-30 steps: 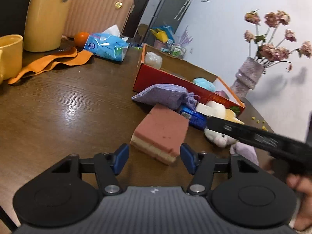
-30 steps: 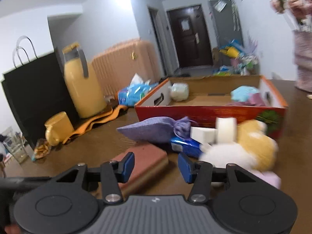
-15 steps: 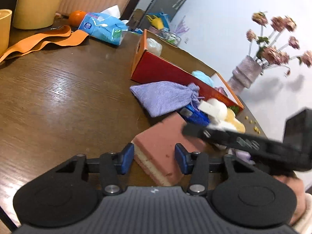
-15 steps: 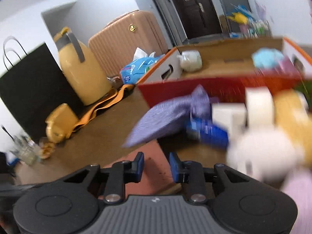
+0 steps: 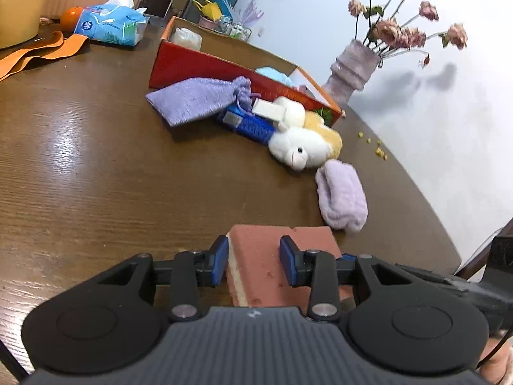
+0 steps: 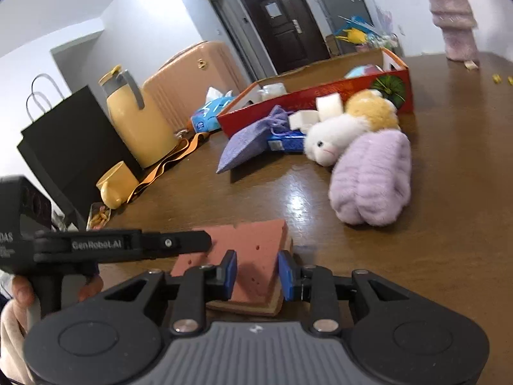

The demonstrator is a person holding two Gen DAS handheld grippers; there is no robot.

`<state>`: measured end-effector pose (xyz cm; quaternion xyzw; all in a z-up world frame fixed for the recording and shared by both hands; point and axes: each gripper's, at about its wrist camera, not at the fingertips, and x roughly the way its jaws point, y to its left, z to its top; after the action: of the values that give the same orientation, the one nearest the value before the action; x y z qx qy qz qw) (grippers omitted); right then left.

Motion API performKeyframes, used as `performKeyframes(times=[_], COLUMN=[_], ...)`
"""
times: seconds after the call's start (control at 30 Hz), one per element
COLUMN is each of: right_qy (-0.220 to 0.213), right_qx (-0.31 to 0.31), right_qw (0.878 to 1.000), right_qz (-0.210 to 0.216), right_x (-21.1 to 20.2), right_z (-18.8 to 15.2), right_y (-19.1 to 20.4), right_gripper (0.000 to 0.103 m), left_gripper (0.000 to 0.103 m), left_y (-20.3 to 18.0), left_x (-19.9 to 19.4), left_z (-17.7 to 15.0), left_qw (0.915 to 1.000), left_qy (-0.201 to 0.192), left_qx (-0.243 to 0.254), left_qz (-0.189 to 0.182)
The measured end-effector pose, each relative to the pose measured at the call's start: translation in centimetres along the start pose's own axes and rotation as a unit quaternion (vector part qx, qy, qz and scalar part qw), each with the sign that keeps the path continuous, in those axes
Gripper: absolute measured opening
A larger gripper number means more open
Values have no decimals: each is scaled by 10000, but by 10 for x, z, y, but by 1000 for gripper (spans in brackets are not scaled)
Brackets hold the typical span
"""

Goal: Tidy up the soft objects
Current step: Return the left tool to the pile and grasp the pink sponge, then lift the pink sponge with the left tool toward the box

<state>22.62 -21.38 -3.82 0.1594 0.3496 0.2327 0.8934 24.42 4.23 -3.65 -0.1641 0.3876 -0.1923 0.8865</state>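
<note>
A pink sponge block (image 5: 266,266) sits between the pads of my left gripper (image 5: 253,264), which is shut on it; the block is held above the table. My right gripper (image 6: 256,272) is also shut on the same pink sponge (image 6: 253,247) from the other side. Farther on the table lie a lilac fluffy roll (image 5: 341,195), a white and yellow plush toy (image 5: 304,147), a purple drawstring pouch (image 5: 198,99), a blue packet (image 5: 253,126) and white foam pieces (image 5: 282,110). Behind them stands a red cardboard box (image 5: 205,64) holding soft items.
A vase of dried roses (image 5: 356,70) stands past the box. An orange strap (image 5: 38,53), a tissue pack (image 5: 109,24), an orange (image 5: 70,16), a yellow jug (image 6: 134,118), a yellow cup (image 6: 115,186) and a black paper bag (image 6: 70,141) are at the table's left side.
Both grippers closed on the pink sponge and pulled it back from the pile toward the near table edge. The scene has receded in both views.
</note>
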Motion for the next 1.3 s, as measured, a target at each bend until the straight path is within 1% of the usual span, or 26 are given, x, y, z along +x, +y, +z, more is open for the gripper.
performKeyframes(times=[0.03, 0.1, 0.17, 0.23, 0.3, 0.37, 0.4, 0.43, 0.47, 0.5, 0.63, 0.7, 0.83, 0.97, 1.07, 1.13, 1.2, 1.23, 1.3], right_qy=[-39, -123, -179, -186, -170, -134, -120, -83, -49, -36, -40, -32, -73, -124, -255, -376, -563, -664, -790], right_qx=[70, 151, 237, 290, 269, 245, 247, 267, 310, 369, 251, 405, 401, 479, 423, 296, 187, 173, 140], right_qw=[10000, 9997, 9995, 9994, 9995, 9996, 9996, 9996, 9995, 9993, 9996, 9990, 9990, 9984, 9982, 9984, 9977, 9970, 9960], right_qz=[-41, -117, -68, -31, -34, -66, -92, -102, -29, 83, 106, 174, 197, 257, 328, 317, 324, 364, 404], right_x=[-1, -3, -2, 0, 5, 10, 12, 14, 15, 15, 16, 17, 16, 13, 8, 6, 7, 8, 17], right_z=[-1, -1, 1, 2, 3, 2, 2, 2, 2, 1, 0, -1, -2, 4, 18, 38, 68, 85, 122], right_y=[-2, -6, -9, -10, -8, -7, -6, -6, -7, -8, -7, -11, -11, -11, -9, -4, -1, 0, -1], right_gripper=[29, 30, 38, 43, 43, 42, 41, 33, 28, 26, 26, 26, 23, 23, 23, 23, 23, 23, 23], left_gripper=[41, 41, 44, 50, 50, 48, 43, 36, 33, 31, 28, 28, 27, 25, 24, 24, 24, 24, 24], left_y=[0, 3, 5, 6, 7, 5, 4, 4, 5, 7, 13, 12, 10, 5, 4, -2, -10, -14, -20], left_x=[-2, -8, -16, -20, -22, -22, -21, -20, -18, -17, -16, -16, -16, -24, -28, -28, -29, -28, -22], left_z=[-1, -3, -5, -4, -7, -9, -10, -11, -11, -11, -10, -11, -11, -6, 11, 35, 62, 80, 113], left_qw=[10000, 9999, 9999, 9999, 9999, 9999, 9999, 9998, 9997, 9995, 9989, 9990, 9992, 9992, 9984, 9977, 9965, 9951, 9935], left_qy=[-23, -53, -99, -70, 12, 47, 64, 84, 108, 112, 96, 69, 29, -231, -350, -480, -662, -815, -947], left_qx=[-10, -87, -94, -105, -116, -95, -88, -110, -155, -205, -371, -342, -316, -143, -115, 11, 229, 355, 514], left_qz=[51, 66, 42, 51, -27, -88, -110, -125, -153, -210, -286, -268, -235, -307, -437, -476, -463, -430, -371])
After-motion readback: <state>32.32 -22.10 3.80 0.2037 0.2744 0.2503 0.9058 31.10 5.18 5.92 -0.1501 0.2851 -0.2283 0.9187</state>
